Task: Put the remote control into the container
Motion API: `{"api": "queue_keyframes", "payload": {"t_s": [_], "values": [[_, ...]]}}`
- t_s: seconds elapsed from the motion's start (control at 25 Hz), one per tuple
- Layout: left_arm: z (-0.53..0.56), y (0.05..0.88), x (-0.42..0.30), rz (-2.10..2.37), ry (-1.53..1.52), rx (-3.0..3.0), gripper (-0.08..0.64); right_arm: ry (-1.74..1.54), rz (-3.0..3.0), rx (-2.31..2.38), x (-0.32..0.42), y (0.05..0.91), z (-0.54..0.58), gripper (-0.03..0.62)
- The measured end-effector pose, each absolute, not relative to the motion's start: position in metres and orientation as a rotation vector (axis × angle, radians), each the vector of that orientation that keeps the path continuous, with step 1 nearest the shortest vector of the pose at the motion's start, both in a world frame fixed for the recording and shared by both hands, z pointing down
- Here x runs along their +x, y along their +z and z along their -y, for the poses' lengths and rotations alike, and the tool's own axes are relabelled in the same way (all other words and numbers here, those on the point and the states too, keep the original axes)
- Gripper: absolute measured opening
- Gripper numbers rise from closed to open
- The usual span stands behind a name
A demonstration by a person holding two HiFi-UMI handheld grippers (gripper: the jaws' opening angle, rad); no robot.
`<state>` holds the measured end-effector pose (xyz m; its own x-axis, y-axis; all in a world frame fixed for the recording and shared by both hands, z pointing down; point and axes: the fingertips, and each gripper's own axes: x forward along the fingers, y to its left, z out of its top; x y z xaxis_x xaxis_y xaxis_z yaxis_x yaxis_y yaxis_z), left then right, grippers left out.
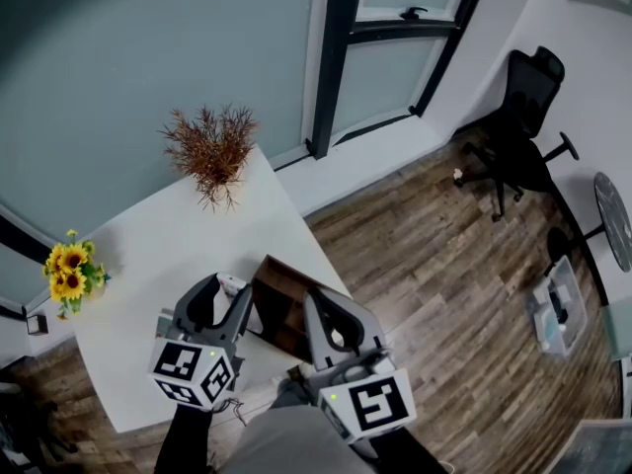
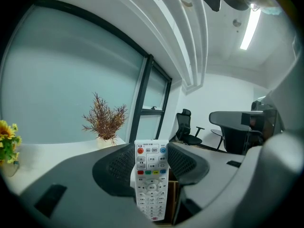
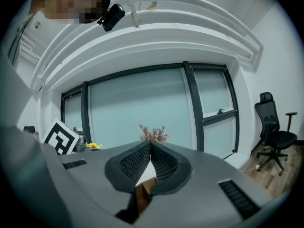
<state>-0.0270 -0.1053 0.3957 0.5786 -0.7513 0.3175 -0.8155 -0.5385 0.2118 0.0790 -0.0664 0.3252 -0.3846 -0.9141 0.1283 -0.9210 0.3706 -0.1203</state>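
Remote control (image 2: 151,184): a long white handset, button face turned to the left gripper's camera. It has a red key at the top left corner and a blue one at the top right. Grey keys come next, then a row of red, green, yellow and blue, a round navigation ring, and small number keys at the bottom. It stands upright, top end up.

Your left gripper (image 1: 227,289) is clamped on it, with both ribbed pads pressing the remote's long edges about halfway down its length. Your right gripper (image 3: 150,146) is closed with its tips meeting and nothing between them.

Left gripper view only: the remote's full face and the grip on it, plus a strip of brown wood just behind its lower end. You cannot tell from here whether the remote touches that wood.

Head view only: the layout. The wooden container (image 1: 278,302) is an open brown box at the near corner of the white table (image 1: 168,255), between your two grippers. Here the remote is only a small white patch between the left jaws, at the container's left edge. The dried plant (image 1: 210,149) is at the far corner and the sunflowers (image 1: 71,270) at the left edge. The office chair (image 1: 518,126) is well apart on the plank floor.

Right gripper view only: the container's brown rim shows through the gap below the closed tips.
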Motion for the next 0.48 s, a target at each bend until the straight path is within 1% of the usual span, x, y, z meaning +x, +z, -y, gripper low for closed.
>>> {"api": "queue_keyframes", "payload": {"t_s": [0.48], "values": [[0.112,0.414,-0.018,1.257,0.289,2.477,0.219,0.260,2.563,1.757,0.085,0.324,0.073,0.003]]}}
